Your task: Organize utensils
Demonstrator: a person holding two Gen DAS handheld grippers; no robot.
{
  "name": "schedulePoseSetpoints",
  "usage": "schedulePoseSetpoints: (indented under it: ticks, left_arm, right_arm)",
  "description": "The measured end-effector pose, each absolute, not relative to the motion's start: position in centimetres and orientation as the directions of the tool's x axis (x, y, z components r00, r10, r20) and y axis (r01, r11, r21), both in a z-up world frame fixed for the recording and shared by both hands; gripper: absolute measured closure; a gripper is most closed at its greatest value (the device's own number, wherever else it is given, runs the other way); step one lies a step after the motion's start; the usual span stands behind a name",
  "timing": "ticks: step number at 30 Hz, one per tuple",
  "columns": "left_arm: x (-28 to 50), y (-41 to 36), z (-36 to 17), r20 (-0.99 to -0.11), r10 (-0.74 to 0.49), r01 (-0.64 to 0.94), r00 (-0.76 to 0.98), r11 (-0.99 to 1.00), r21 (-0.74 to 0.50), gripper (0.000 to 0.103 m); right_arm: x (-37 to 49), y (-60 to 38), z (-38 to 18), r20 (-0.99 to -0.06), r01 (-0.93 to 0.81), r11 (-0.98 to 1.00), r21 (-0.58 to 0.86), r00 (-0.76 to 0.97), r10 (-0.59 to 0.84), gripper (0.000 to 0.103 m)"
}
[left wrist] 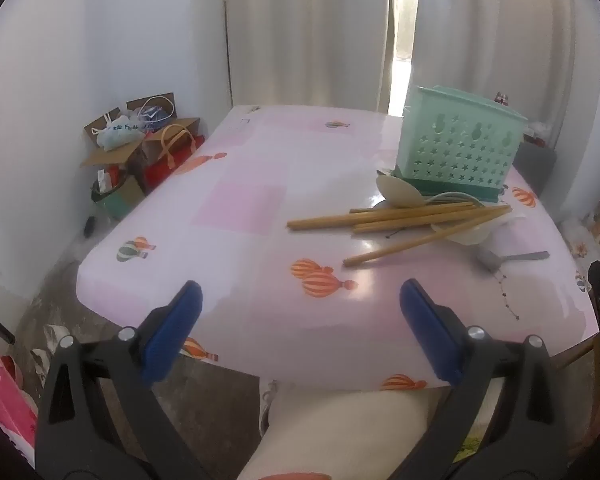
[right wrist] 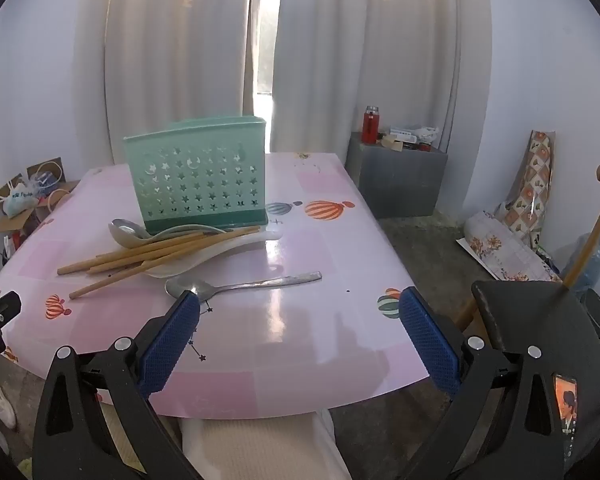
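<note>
While both claws hang over the near edge of the surface (right wrist: 320,332), nothing is gripped. My left claw (left wrist: 300,332) has its blue pads spread wide with only the pink balloon-print cover between them. My right claw (right wrist: 300,336) is spread just as wide, also empty; its left pad tip sits just in front of the metal spoon's bowl in the right wrist view, contact unclear.

Utensils are all loose on the surface:
- Green holder (right wrist: 198,176), star-punched wall, stands upright toward the far side, on a darker green base.
- Wooden chopsticks (right wrist: 152,254) lie in a rough fan right in front of the holder, tips pointing left in the right wrist view, resting across the white spoons.
- White ceramic spoons (right wrist: 220,246) lie under the chopsticks, at least two; one bowl sticks out at the holder's left corner.
- Metal spoon (right wrist: 240,282) lies flat, apart from the pile, nearer me, bowl left and handle right.

Left wrist view shows the same pile off to the right: holder (left wrist: 458,148), chopsticks (left wrist: 400,220), metal spoon (left wrist: 508,259) near the right edge of the surface.

Holder's inside is not visible from either camera, so I cannot tell what is in it.

Off the surface: cardboard boxes (left wrist: 136,140) with bags on the floor at left, grey cabinet (right wrist: 396,176) with a red flask (right wrist: 370,124) at right, curtains (right wrist: 180,48) behind.
</note>
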State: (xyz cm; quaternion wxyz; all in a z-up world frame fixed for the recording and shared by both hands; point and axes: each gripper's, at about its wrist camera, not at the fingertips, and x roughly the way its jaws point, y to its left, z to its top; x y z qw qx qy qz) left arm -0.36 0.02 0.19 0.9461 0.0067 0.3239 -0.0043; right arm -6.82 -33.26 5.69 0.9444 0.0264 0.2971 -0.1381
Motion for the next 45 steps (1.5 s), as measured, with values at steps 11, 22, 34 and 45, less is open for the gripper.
schedulePoseSetpoints:
  ticks: [11, 22, 34, 45]
  left_arm:
    - [0.5, 0.5, -0.9, -0.64, 0.001, 0.002, 0.768, 1.0, 0.004, 0.007]
    - [-0.2, 0.3, -0.6, -0.635, 0.017, -0.003, 0.772, 1.0, 0.023, 0.007]
    - [-0.7, 0.5, -0.5, -0.64, 0.029, -0.005, 0.768, 0.999, 0.039, 0.007]
    - [-1.0, 1.1, -0.6, -0.638, 0.035, -0.014, 0.769, 0.999, 0.038, 0.007]
  right_arm:
    - [-6.8, -33.3, 5.8, -0.567, 0.275, 0.961, -0.031, 0.787, -0.243, 0.006]
    - [-6.6, -33.1, 5.9, -0.569, 0.27, 0.963, -0.023, 0.788, -0.235, 0.006]
    - [-6.7, -33.2, 5.9, -0.569, 0.271, 0.962, -0.021, 0.788, -0.234, 0.006]
    - [-6.8, -33.3, 5.9, -0.569, 0.267, 0.964, -0.018, 0.79, -0.229, 0.006]
